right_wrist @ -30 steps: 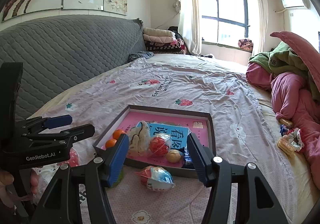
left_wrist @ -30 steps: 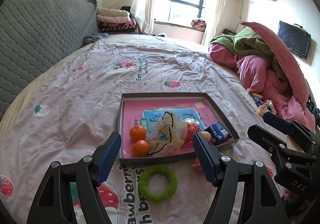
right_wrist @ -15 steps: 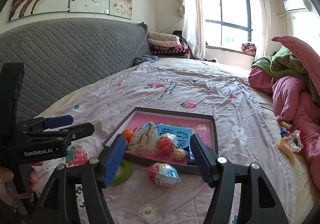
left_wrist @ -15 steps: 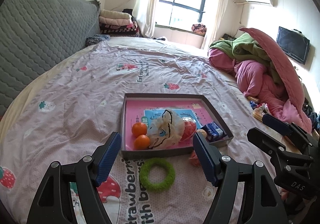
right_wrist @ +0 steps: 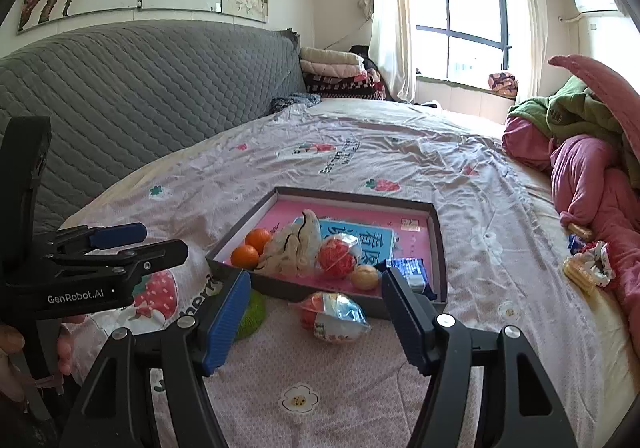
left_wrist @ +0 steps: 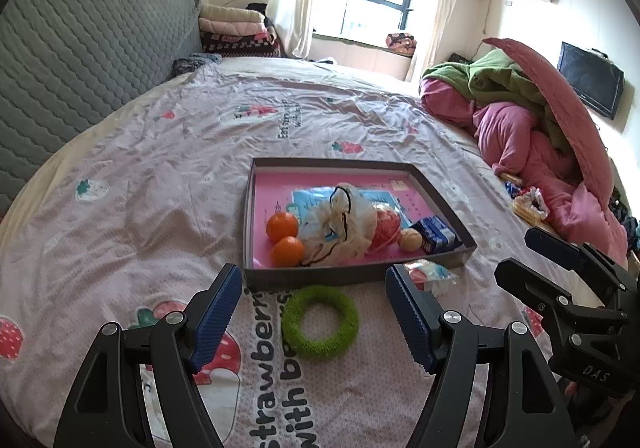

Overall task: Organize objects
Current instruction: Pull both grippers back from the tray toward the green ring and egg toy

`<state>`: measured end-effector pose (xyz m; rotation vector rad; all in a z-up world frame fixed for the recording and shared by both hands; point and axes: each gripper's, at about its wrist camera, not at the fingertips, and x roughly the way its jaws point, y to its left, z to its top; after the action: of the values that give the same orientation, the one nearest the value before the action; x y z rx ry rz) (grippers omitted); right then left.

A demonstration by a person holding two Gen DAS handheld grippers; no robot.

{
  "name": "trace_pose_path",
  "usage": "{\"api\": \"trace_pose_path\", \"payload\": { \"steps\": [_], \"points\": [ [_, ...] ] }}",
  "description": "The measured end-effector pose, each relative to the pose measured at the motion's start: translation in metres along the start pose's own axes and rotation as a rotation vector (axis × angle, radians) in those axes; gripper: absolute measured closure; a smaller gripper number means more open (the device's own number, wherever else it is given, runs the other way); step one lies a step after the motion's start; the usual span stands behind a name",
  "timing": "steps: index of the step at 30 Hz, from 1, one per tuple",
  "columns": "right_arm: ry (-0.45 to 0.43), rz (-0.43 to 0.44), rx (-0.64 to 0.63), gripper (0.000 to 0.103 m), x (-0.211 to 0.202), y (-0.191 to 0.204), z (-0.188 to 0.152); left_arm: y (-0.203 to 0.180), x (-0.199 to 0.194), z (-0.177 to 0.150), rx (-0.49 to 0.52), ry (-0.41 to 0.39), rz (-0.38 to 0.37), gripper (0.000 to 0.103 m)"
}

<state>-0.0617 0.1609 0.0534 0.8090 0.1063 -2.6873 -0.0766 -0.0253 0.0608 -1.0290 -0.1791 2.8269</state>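
A dark tray with a pink floor lies on the bedsheet. It holds two oranges, a white bag, a red netted item and a blue carton. In front of it lie a green ring and a wrapped snack packet. My left gripper is open above the ring, nothing between its pads. My right gripper is open too, and the packet lies on the sheet just beyond its fingertips, untouched. The right gripper's left finger half hides the ring.
A heap of pink and green bedding fills the right side of the bed, with loose snacks beside it. A grey quilted headboard runs along the left. Folded blankets sit near the window. A hand holds the left gripper.
Both grippers have drawn back a little from the tray, so the ring and packet sit higher in the views. The right gripper's jaws have widened. Nothing was picked up.
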Motion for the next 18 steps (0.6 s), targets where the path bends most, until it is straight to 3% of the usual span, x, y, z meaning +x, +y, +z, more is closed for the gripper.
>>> {"api": "trace_pose_path", "payload": {
  "steps": [18],
  "points": [
    [0.07,-0.023,0.017,0.034,0.016,-0.004,-0.023,-0.008,0.024,-0.03,0.025,0.087,-0.008,0.027]
  ]
}}
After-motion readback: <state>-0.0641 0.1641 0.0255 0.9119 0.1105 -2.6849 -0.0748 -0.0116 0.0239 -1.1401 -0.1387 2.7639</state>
